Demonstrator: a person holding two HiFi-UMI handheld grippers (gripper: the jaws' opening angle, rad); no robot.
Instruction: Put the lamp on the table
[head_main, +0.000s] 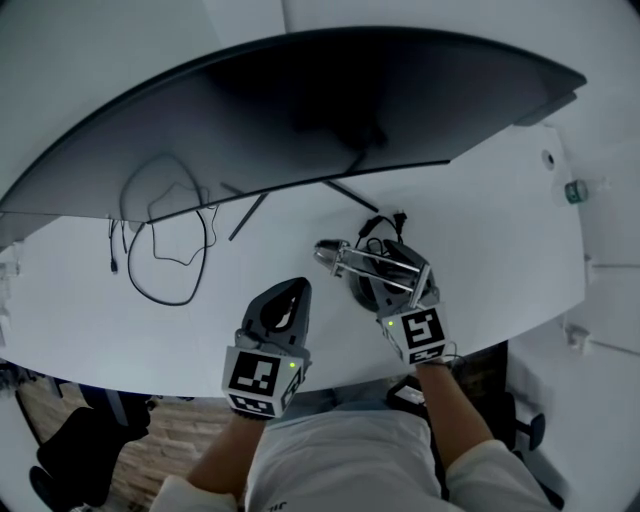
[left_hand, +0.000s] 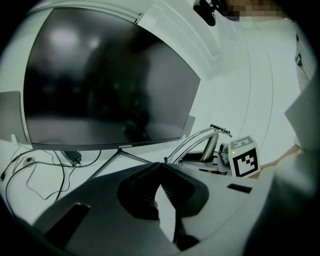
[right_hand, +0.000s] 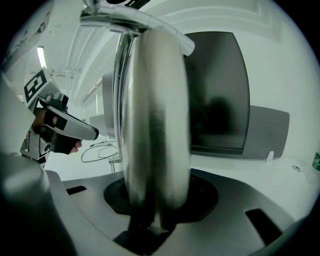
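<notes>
**Lamp** (head_main: 372, 262): brushed metal with a folding arm. It sits on the white bench (head_main: 490, 230), right of centre, in front of the monitor (left_hand: 110, 75).

**Right tongs** (right_hand: 156, 197): released, straddling the lamp's upright post.

**Left tongs** (left_hand: 160, 169): clenched, nothing between them, over the bench's near edge just left of the lamp.

**Monitor bezel:** small white lettering, apparently "coocaa".

**Cables** (head_main: 165, 255): looped loosely on the bench at left.

**Tongs' cubes:** black-and-white square markers.

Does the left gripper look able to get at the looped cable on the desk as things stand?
Probably yes: only bare desk lies between the left gripper and the cable, though its jaws are together and would have to open.
</notes>
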